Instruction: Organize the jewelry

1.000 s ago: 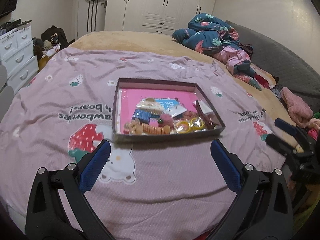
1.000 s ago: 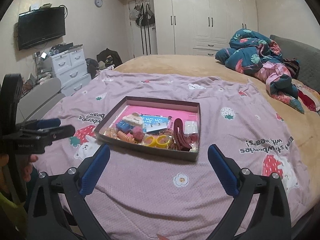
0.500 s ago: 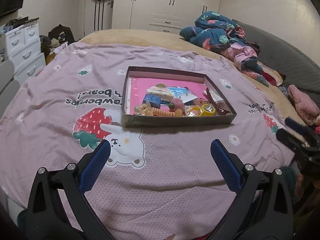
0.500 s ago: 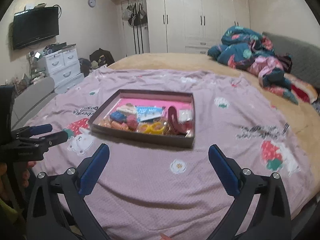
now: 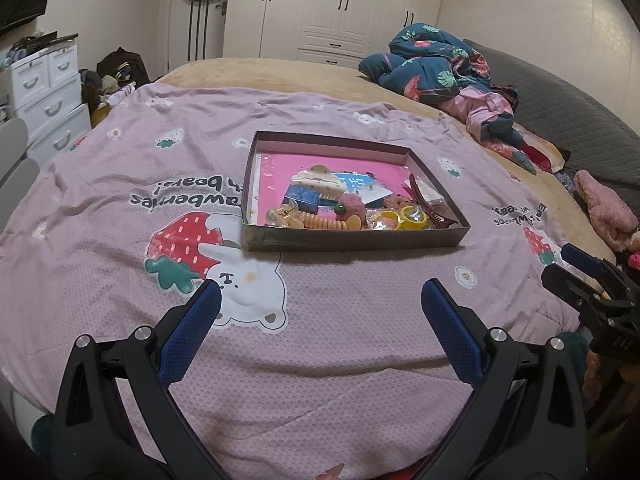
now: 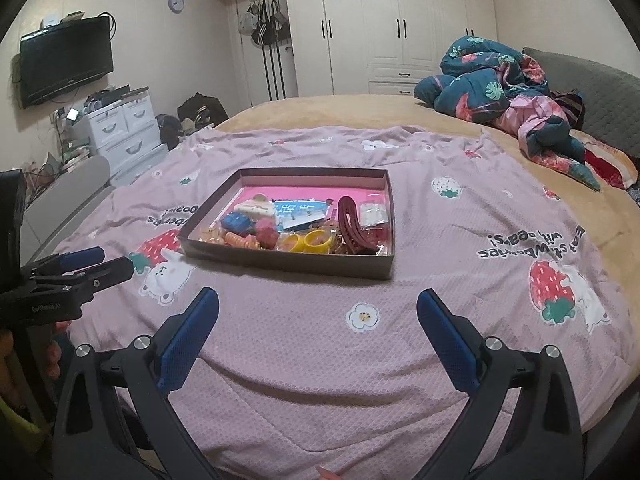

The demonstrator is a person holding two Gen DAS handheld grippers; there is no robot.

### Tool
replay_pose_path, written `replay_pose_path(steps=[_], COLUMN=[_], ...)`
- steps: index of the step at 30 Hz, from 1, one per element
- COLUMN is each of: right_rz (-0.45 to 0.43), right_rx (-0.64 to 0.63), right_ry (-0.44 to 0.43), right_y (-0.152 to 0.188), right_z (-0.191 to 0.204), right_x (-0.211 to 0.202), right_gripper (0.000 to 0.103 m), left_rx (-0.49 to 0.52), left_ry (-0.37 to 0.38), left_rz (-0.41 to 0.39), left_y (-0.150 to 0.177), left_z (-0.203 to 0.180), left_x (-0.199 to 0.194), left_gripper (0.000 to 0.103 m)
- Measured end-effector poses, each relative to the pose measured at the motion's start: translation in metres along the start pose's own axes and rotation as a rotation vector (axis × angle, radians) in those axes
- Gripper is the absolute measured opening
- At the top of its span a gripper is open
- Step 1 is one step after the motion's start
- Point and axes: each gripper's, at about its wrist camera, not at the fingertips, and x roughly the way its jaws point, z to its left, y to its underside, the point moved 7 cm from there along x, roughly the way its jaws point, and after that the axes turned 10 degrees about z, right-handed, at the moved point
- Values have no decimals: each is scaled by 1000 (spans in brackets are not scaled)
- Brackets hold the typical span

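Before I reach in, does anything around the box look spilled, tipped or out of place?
Nothing has spilled. The box sits flat on the bedspread, but its contents are heaped along the near wall, with a dark red hair clip lying on top of the pile. Both hand-held grippers are open and empty.

I see cream walls, white wardrobes (image 6: 384,28) behind the bed (image 6: 360,108), a television (image 6: 66,60) and clock (image 6: 175,2) on the wall, white drawers (image 6: 124,128) below.
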Motion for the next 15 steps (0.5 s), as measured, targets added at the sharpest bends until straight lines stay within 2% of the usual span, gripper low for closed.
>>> replay_pose_path(steps=[15], right_rz=[5], right_rx=[1], right_ry=[-3], right_y=[0], right_z=[1], right_x=[1], right_gripper=[99], left_rx=[-7], left_ry=[-5], left_rz=[9], left_y=[2], left_z=[0], left_x=[0], left_gripper=[94])
